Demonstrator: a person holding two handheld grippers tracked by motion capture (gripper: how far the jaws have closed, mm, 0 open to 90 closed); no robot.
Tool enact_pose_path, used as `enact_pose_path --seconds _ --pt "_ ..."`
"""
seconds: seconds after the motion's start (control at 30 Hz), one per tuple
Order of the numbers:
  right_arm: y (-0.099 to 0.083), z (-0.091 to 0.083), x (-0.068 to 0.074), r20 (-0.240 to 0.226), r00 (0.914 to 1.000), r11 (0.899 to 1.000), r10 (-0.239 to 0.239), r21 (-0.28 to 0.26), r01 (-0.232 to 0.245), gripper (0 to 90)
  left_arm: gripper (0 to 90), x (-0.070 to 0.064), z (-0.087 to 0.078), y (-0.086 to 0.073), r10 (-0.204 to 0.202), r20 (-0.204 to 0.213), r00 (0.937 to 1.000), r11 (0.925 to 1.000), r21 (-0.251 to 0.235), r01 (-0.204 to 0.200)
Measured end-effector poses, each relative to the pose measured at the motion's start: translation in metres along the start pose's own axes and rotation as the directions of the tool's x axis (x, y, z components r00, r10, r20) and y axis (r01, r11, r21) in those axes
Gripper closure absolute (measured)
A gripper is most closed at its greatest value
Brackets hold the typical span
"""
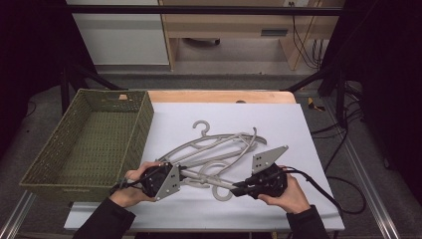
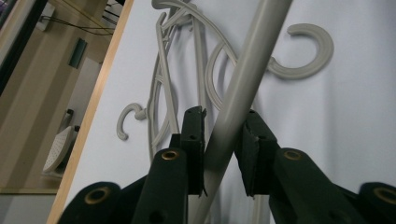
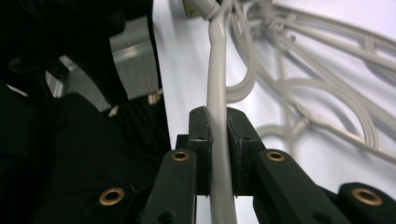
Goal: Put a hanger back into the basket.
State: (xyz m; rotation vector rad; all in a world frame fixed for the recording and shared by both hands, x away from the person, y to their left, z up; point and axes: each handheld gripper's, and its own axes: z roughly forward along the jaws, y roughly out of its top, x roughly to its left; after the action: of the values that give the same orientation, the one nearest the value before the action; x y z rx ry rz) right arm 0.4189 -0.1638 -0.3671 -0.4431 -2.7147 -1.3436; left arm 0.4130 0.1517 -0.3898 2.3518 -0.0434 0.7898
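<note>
Several grey plastic hangers (image 1: 219, 144) lie tangled on the white sheet (image 1: 283, 129). One grey hanger (image 1: 209, 180) at the near side is held by its straight bar from both ends. My left gripper (image 1: 183, 174) is shut on the bar's left part, and the thick bar (image 2: 233, 107) crosses slantwise between its jaws (image 2: 224, 126). My right gripper (image 1: 237, 188) is shut on the right part, and the thin bar (image 3: 218, 70) runs straight up from its closed jaws (image 3: 218, 121). A hook (image 1: 220, 193) curls below the held bar.
A green woven basket (image 1: 142, 129) stands empty at the left, touching the sheet's edge. A strip of wooden table (image 1: 219, 96) lies behind the sheet. Black frame bars and cables surround the table.
</note>
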Motion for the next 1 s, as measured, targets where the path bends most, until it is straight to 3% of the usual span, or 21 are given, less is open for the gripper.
enact_pose_path --seconds 0.1,0.13,0.47,0.57,0.6,0.63,0.67,0.7,0.73,0.83,0.93,0.97,1.0 --pt "0.0 -0.003 0.0 0.008 1.0 1.0 0.003 -0.013 -0.003 80.8 76.8 -0.003 -0.001 0.002 0.015 -0.009 0.9998 0.9998 0.012 -0.015" --pt "0.0 -0.003 -0.001 0.012 0.9999 1.0 0.001 -0.021 -0.001 80.3 77.8 0.001 -0.005 0.004 0.083 -0.005 0.9966 0.9937 0.077 -0.082" --pt "-0.001 -0.006 -0.003 0.067 0.9977 0.998 0.009 -0.058 -0.005 77.7 81.0 -0.002 -0.011 0.009 0.059 -0.029 0.9978 0.9943 0.091 -0.056" --pt "-0.001 -0.009 -0.003 0.124 0.9923 0.996 0.0 -0.086 0.011 74.4 81.3 -0.002 -0.01 0.013 0.026 -0.046 0.9986 0.9967 0.079 -0.022" --pt "-0.001 -0.011 -0.003 0.153 0.9882 0.995 0.002 -0.103 0.014 71.8 81.5 -0.003 -0.009 0.014 -0.009 -0.052 0.9986 0.9984 0.055 0.012" --pt "-0.001 -0.013 -0.003 0.181 0.9834 0.992 0.001 -0.121 0.022 68.2 81.6 0.0 -0.011 0.017 0.005 -0.05 0.9987 0.9966 0.082 -0.001" --pt "-0.001 -0.019 -0.003 0.248 0.9687 0.985 0.007 -0.166 0.036 61.6 81.7 0.0 -0.011 0.018 -0.019 -0.049 0.9986 0.9966 0.079 0.022" --pt "-0.001 -0.019 -0.003 0.248 0.9687 0.985 0.007 -0.166 0.036 61.6 81.7 0.0 -0.011 0.019 -0.033 -0.056 0.9979 0.9961 0.081 0.037" --pt "-0.001 -0.021 -0.002 0.28 0.96 0.981 0.007 -0.189 0.048 60.1 81.7 0.001 -0.011 0.02 -0.052 -0.066 0.9964 0.9944 0.088 0.058" --pt "-0.003 -0.032 -0.001 0.384 0.9232 0.962 0.019 -0.259 0.087 47.2 81.7 0.004 -0.01 0.021 -0.104 -0.089 0.9906 0.9872 0.112 0.113" --pt "-0.007 -0.039 -0.002 0.413 0.9094 0.953 0.053 -0.294 0.078 39.9 81.8 0.007 -0.01 0.02 -0.175 -0.109 0.9785 0.9759 0.112 0.187" --pt "-0.012 -0.042 -0.003 0.427 0.9013 0.951 0.073 -0.303 0.067 36.1 81.8 0.008 -0.011 0.019 -0.2 -0.118 0.9727 0.9715 0.105 0.213" --pt "-0.012 -0.042 -0.003 0.427 0.9013 0.951 0.073 -0.303 0.067 36.1 81.8 0.009 -0.012 0.018 -0.226 -0.125 0.966 0.9663 0.096 0.239"
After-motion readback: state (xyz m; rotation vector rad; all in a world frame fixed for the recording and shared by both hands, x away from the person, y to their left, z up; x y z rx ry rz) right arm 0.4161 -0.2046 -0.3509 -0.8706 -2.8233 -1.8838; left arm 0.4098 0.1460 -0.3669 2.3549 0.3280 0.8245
